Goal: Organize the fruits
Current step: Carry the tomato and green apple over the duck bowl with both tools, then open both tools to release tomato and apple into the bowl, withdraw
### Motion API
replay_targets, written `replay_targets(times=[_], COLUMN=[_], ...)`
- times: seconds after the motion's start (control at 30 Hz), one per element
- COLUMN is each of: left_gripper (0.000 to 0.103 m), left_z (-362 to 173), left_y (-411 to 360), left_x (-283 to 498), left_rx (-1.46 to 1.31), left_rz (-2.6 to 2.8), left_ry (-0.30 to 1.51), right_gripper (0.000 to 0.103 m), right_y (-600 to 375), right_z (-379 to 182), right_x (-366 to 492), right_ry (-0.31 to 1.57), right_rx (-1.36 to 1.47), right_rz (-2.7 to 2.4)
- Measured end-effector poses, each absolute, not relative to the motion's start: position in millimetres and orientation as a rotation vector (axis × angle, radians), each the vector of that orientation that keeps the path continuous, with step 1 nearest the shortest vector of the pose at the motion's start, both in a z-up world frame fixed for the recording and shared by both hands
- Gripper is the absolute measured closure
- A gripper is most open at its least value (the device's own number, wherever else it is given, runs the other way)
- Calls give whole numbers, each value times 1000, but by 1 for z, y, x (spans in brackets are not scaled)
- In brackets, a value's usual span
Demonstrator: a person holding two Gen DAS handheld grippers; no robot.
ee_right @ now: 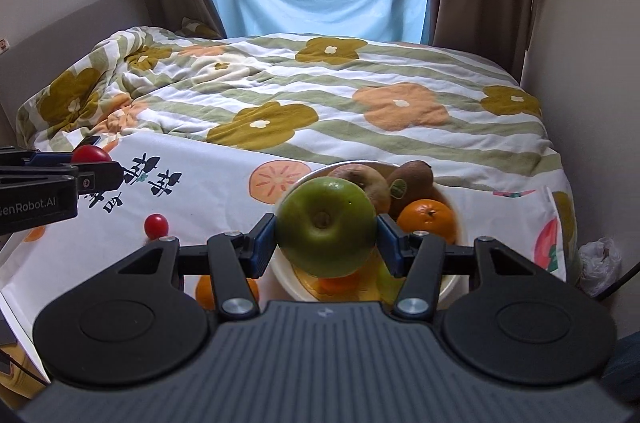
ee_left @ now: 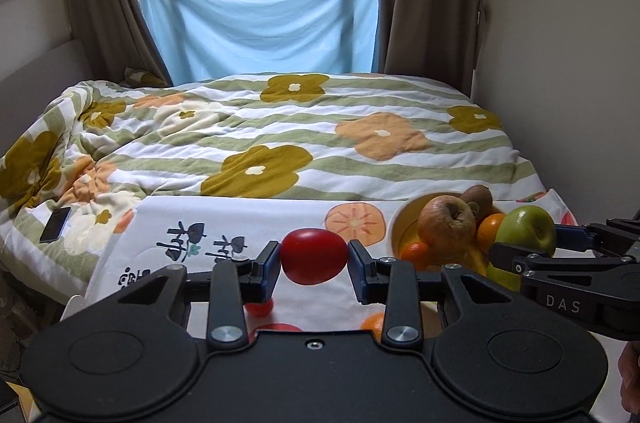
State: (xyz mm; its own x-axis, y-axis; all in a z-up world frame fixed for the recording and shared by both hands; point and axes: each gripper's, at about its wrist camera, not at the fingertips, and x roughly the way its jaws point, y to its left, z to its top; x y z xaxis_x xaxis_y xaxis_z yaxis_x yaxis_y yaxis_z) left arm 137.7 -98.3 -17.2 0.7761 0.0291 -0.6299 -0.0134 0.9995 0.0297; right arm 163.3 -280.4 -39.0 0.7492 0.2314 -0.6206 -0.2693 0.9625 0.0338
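A bed with a flowered, green-striped quilt [ee_right: 360, 95] fills the room up to a window hung with a pale blue sheet [ee_left: 260, 23], and a white printed cloth [ee_right: 208, 199] covers the surface at its near end. On that cloth, at about 3 o'clock from the left gripper's view, stands a pale yellow bowl [ee_right: 448, 281] holding a wrinkled brownish apple [ee_left: 448, 225], a kiwi [ee_right: 412, 183] and a tangerine [ee_right: 428, 219]; more orange and yellow fruit lies lower in it, though what it is I can't tell. The right gripper [ee_right: 326, 239] tilts forward and down over the bowl's near rim, its blue pads closed tight on either side of a green apple [ee_right: 326, 225], stem hollow facing the camera, lifted clear of the bowl. The left gripper [ee_left: 314, 261] sits level beside it at 9 o'clock, angled down likewise, its jaws clamped on a red tomato [ee_left: 314, 250] held above the cloth. A dark phone [ee_left: 55, 225] lies on the quilt at 10 o'clock from the left gripper. An orange [ee_right: 206, 293] rests on the cloth just left of the bowl, and a small cherry tomato [ee_right: 156, 226] sits at 10 o'clock from the green apple
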Motion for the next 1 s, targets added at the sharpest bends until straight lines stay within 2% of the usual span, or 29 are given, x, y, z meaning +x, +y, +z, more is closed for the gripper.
replay_targets(times=[0.47,1.0], left_gripper=[63,63], left_z=[-46,-110], left_y=[-182,-226], left_x=[171,227], left_rx=[11,72], left_rz=[-1,-17], left_ry=[734,838], right_gripper=[35,35], right_y=[-366,-388], right_z=[-53,-89], right_x=[196,234], right_ry=[697,733], right_rx=[-62,-45], right_rz=[291,347])
